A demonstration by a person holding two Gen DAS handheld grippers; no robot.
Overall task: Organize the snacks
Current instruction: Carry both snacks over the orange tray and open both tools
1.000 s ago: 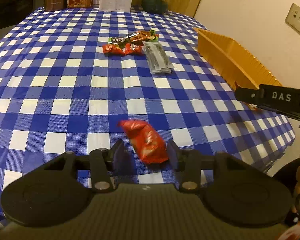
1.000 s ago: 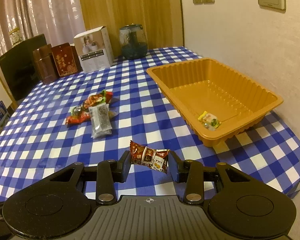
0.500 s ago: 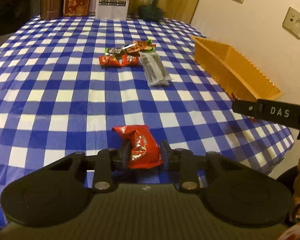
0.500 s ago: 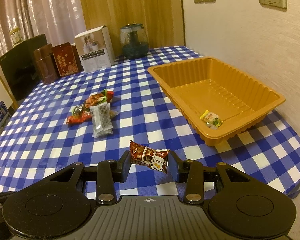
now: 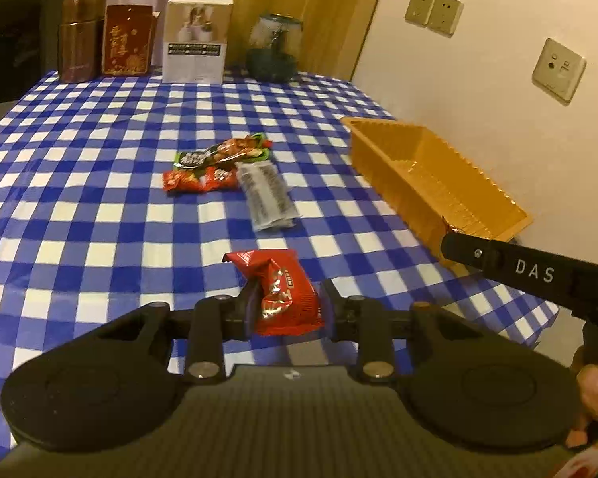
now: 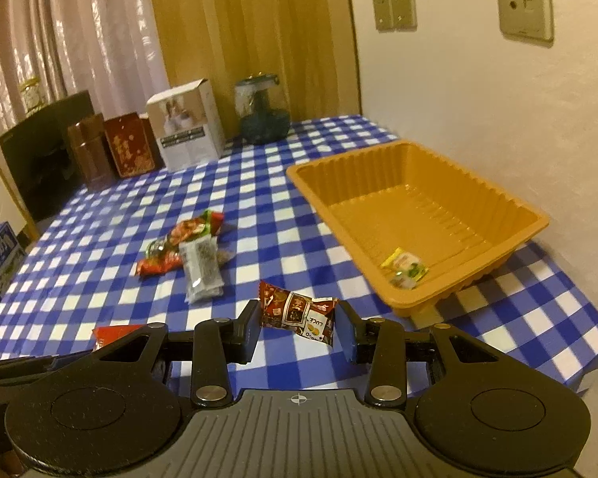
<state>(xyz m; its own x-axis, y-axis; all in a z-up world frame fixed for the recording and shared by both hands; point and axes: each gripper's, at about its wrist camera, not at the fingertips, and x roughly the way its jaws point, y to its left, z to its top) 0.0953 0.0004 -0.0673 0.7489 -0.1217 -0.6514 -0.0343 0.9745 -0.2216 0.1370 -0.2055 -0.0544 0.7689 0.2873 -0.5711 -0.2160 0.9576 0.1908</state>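
Shiny red snack packet (image 5: 285, 298), crinkly and puffy, pinched tight between the two black fingers of the left gripper (image 5: 286, 307), lifted above the blue-and-white checked cloth (image 5: 99, 207). Ribbed orange plastic tray (image 5: 430, 183) off to the right.

Dark brown snack packet (image 6: 297, 316), flat and glossy, squeezed between the right gripper (image 6: 298, 328) fingers, near the tray (image 6: 438, 199). Small yellow candy (image 6: 404, 265) lying inside it.

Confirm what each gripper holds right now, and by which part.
Left gripper: red snack packet, clamped across its near end. Right gripper: dark brown snack packet, held by its two side edges.
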